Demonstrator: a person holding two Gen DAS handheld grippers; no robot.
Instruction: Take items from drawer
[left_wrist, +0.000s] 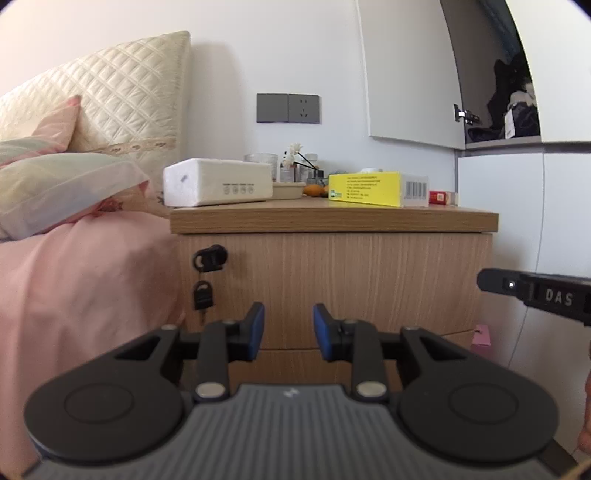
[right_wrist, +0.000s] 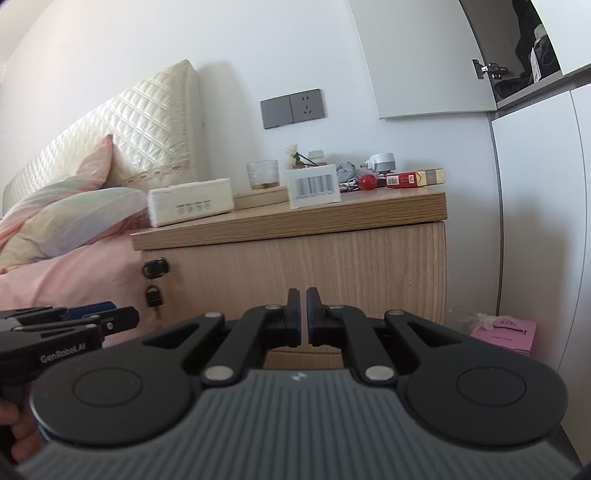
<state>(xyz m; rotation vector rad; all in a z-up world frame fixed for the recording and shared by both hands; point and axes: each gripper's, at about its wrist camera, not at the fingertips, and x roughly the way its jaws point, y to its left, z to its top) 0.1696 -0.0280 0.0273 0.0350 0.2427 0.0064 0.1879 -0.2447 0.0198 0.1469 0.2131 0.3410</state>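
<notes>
Your parted left gripper (left_wrist: 289, 325) faces the shut drawer (left_wrist: 332, 284) at twelve o'clock; the empty right gripper (right_wrist: 299, 317), fingers together, is equally near.

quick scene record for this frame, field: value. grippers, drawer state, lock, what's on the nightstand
left gripper: open, empty, facing the drawer front
right gripper: nearly shut, a thin gap between the pads, empty
top drawer: closed, no handle visible
lock: upper left of the drawer front, key inserted, second key dangling below
nightstand top: tissue pack, yellow box, glass, red cigarette pack
floor at right: pink box
</notes>
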